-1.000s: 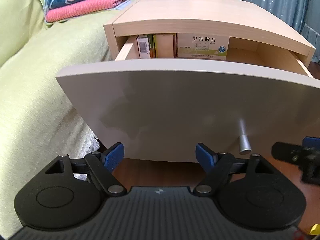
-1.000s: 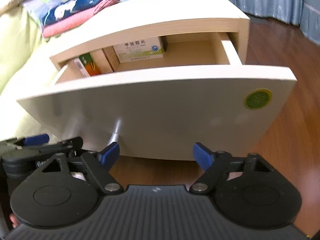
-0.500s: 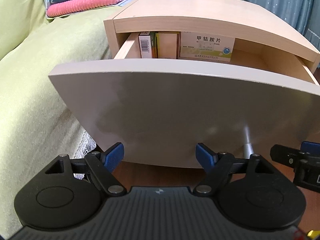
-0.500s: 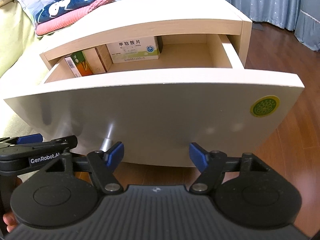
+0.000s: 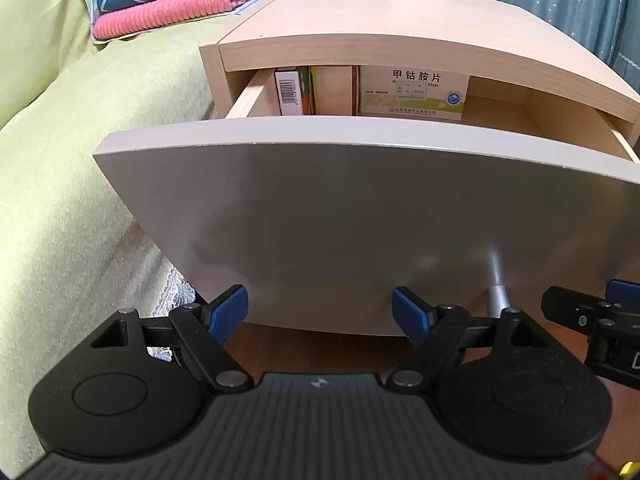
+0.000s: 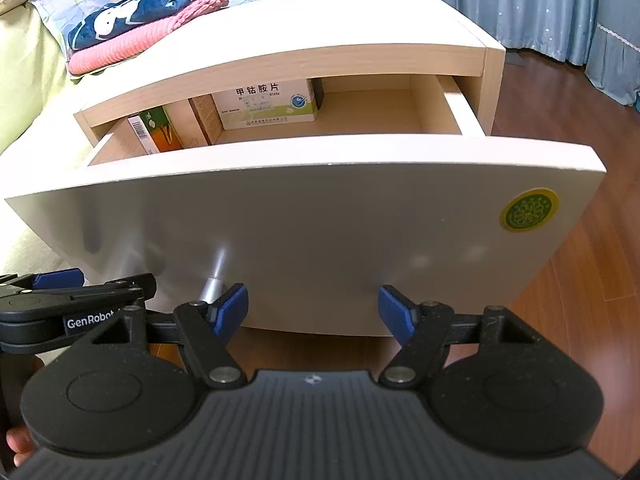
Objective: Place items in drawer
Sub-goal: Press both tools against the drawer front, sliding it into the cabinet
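The left gripper (image 5: 320,310) hung with its blue-padded fingers spread wide and nothing between them, low in front of the pale drawer front (image 5: 360,220); the right gripper (image 6: 312,308) sat just beside it, likewise parted and empty, its left finger close to the metal knob (image 6: 212,286) on that front. The drawer (image 6: 452,108) stood pulled out of the light wooden nightstand (image 6: 320,24); inside, toward the back left, a white medicine box (image 6: 266,106) with printed Chinese characters rested beside a tan box (image 6: 202,118), and a green box with a barcode (image 6: 154,132) stood upright against the left wall; the right part of the drawer floor was bare wood. A round green sticker (image 6: 528,210) marked the front's right edge. To the left lay a bed with a yellow-green cover (image 5: 80,160); folded pink and navy blankets (image 6: 140,28) were stacked upon it. Reddish wooden flooring (image 6: 580,280) ran to the right, and blue star-dotted curtains (image 6: 540,4) hung behind.
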